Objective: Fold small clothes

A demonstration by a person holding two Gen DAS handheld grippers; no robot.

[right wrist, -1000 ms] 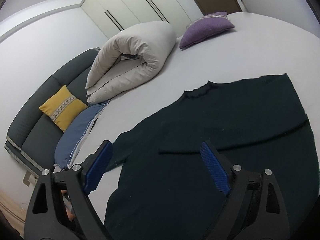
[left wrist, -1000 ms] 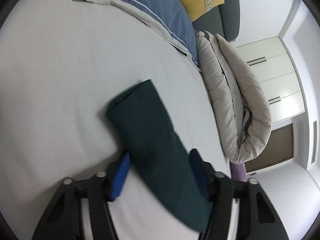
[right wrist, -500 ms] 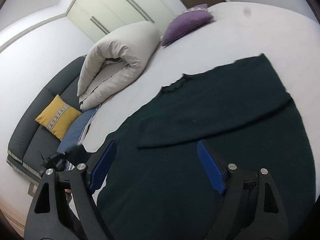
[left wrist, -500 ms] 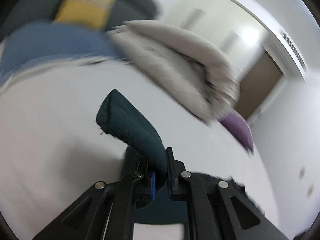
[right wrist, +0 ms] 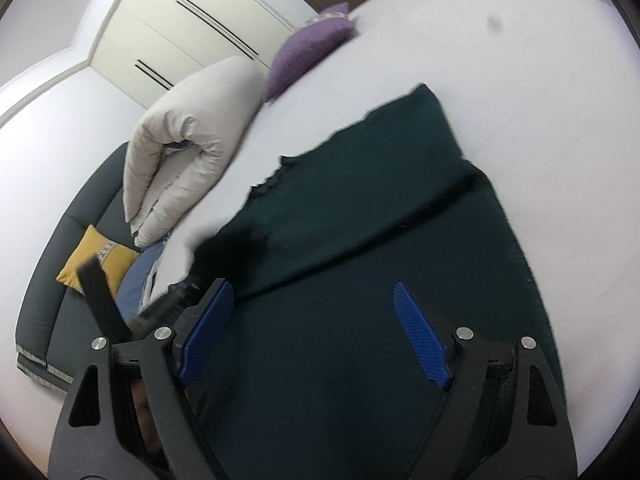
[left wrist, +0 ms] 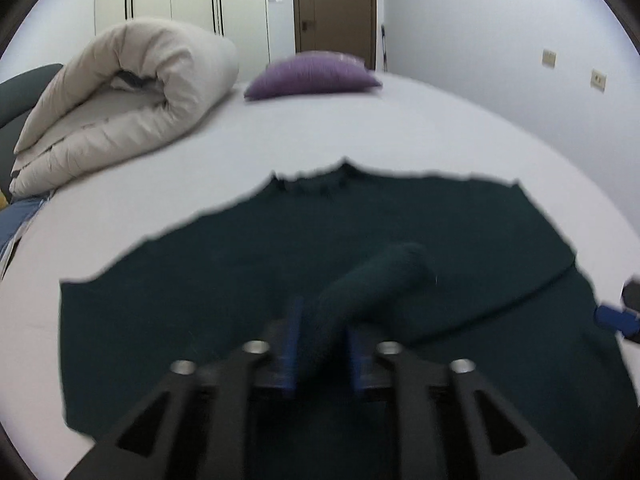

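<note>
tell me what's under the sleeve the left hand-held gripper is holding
Under the sleeve in the left hand-held gripper lies the sweater body; the bed beneath is covered there.

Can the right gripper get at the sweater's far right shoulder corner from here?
Probably yes: the right gripper is open and empty above the sweater, with only flat fabric before the corner.

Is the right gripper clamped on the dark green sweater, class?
No: the right gripper hangs open above the dark green sweater, with nothing between its blue pads.

A home bedroom is showing here. A rolled duvet [left wrist: 120,92] and purple cushion [left wrist: 312,74] are lying along the bed's [left wrist: 400,128] far edge, wardrobes [left wrist: 180,0] standing behind.
</note>
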